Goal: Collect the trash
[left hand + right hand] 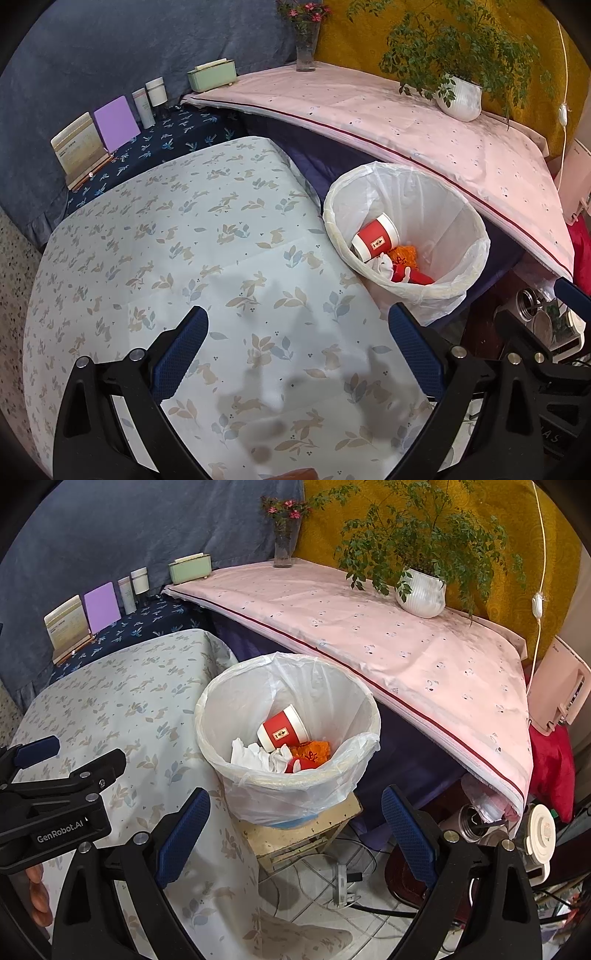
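Note:
A trash bin (461,221) lined with a white plastic bag stands right of the table; it also shows in the right wrist view (229,709). Inside lie a red and white paper cup (375,236) (282,729), crumpled white tissue (258,757), an orange wrapper (314,749) and a red item (410,275). My left gripper (297,332) is open and empty above the table's leaf-and-rabbit cloth (166,240). My right gripper (295,814) is open and empty, hovering near the bin's front side. The left gripper's body also shows in the right wrist view (55,794).
The bin sits on a small wooden stool (306,830). A pink-clothed shelf (369,627) holds a potted plant (421,594), a flower vase (284,546) and a green box (190,568). Cards and bottles (110,122) stand at the back left. Cables and a power strip (341,882) lie on the floor.

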Motion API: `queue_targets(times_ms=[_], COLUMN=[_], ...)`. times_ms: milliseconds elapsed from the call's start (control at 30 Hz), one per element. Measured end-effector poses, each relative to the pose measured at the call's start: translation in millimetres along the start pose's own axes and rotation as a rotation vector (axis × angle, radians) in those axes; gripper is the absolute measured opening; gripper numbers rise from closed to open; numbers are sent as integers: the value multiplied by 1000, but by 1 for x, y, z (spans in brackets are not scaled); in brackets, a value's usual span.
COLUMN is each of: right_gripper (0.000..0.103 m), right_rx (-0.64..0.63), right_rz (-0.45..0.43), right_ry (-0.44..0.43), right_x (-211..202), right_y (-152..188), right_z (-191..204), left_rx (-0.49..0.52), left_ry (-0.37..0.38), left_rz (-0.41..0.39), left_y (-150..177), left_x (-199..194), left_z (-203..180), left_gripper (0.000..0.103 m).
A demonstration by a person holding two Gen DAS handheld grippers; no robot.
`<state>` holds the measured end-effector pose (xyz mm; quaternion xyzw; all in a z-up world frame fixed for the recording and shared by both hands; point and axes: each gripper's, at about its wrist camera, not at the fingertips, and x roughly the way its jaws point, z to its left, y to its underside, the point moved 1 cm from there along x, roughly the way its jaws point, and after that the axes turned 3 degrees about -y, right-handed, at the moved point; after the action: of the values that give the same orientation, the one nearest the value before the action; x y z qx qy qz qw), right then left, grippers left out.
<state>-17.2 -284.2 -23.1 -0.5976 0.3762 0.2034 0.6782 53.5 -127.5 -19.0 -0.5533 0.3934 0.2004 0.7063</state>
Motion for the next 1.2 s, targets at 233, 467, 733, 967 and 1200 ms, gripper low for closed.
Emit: queue_targets(times_ms=[233,467,733,967,1200], right_gripper=[90,90,90,90,90], right_rx=[2,3,3,7,10], right_rz=[0,0,2,1,-2], right_ry=[-3,-3,-9,-9,-11], right_x=[1,1,2,2,1], right_y=[2,2,3,4,5], right_z=[1,0,-1,-3,-5], left_rx=[1,-9,4,6,15], left_ry=[2,-9,-18,-19,-20], left_rz=[3,11,10,8,6], left_y=[1,3,3,4,5], left_x=[0,0,0,0,0], left_z=[-2,-3,-6,-7,-9], left_gripper=[94,94,94,94,94])
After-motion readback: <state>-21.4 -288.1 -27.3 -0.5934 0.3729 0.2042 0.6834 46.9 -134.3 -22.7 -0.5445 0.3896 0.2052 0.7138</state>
